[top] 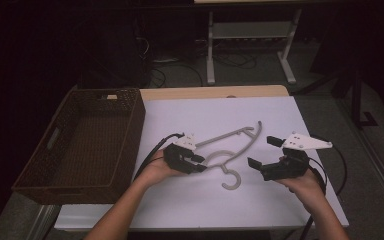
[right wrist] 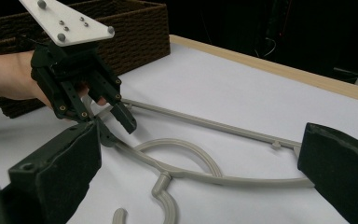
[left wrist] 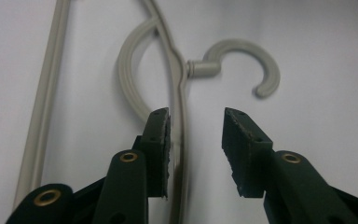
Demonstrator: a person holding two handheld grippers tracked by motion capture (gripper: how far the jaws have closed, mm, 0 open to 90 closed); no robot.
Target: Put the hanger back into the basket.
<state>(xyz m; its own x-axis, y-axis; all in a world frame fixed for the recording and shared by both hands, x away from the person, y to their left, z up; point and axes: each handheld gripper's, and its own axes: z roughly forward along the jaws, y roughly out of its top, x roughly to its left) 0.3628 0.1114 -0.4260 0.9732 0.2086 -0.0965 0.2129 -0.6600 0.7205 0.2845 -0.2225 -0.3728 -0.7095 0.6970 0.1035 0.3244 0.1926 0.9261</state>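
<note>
A grey plastic hanger lies flat on the white mat, hook toward me. My left gripper is open at the hanger's left side. In the left gripper view its jaws straddle one thin arm of the hanger, which runs close along the left pad. The right gripper view shows that same left gripper tipped down onto the hanger. My right gripper is held wide open just right of the hanger, with nothing between its pads.
A brown wicker basket stands with nothing in it at the table's left, also in the right gripper view as the basket. The white mat covers most of the table, with a wooden edge at the back. The room beyond is dark.
</note>
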